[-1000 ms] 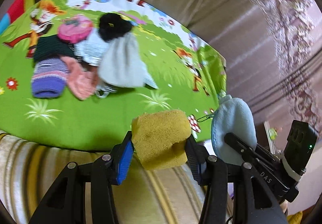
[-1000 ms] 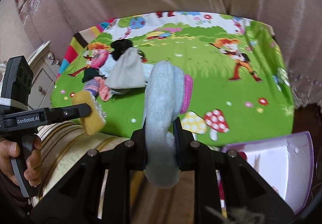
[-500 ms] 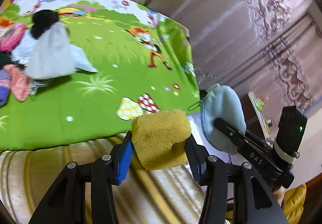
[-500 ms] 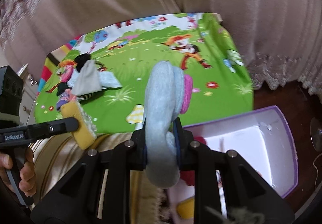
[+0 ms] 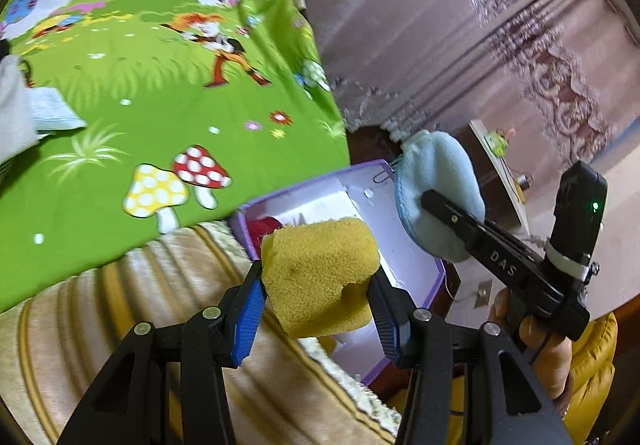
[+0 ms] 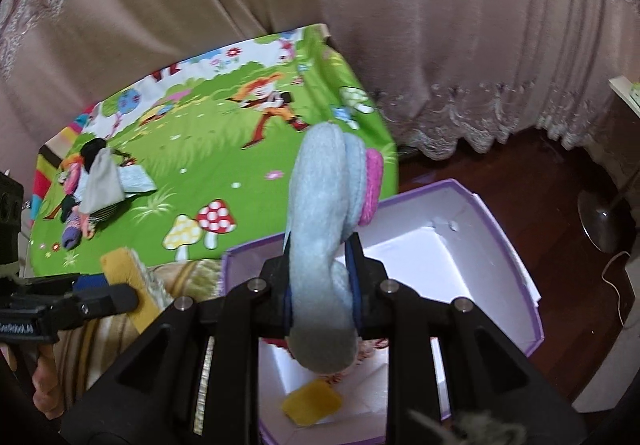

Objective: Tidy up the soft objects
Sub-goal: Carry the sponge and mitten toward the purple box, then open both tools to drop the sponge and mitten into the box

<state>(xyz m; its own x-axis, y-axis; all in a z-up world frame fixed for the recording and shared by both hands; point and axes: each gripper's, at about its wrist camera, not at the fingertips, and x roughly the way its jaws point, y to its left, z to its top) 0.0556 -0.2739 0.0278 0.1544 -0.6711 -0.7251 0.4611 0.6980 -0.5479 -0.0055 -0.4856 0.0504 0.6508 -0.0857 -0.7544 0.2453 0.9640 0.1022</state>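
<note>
Left gripper [image 5: 318, 295]: jaws pinching a yellow sponge block [image 5: 320, 275], pads pressed into both flanks, the foam dented on its right lower corner. The block hangs over the near left corner of the purple-rimmed box [image 5: 404, 245], not yet fully past the rim.

Right gripper [image 6: 322, 287]: jaws just starting to ease apart, with a pale blue plush pouch [image 6: 320, 229] between the pads and apparently not yet free of them; its pink edge shows at about 1 o'clock from the pads. In the left wrist view the same pouch sits at 2 o'clock from the sponge, above the box's far side.

Outward: the box has white inner walls; a yellow soft piece [image 6: 312, 401] lies on its floor at 6 o'clock in the right wrist view, and something red [image 5: 266, 227] shows in its near corner. The green cartoon mat [image 6: 208, 149] spreads from 9 to 11 o'clock, with a heap of remaining soft items [image 6: 92, 185] far off at 9 o'clock. A striped beige cushion [image 5: 100, 305] lies between mat and box.

Step in hand, as judged: delivery of both items to the box. The pouch looks ready to fall inside. The sponge likely needs carrying further over the opening before its jaws spread. Then back to the heap.
</note>
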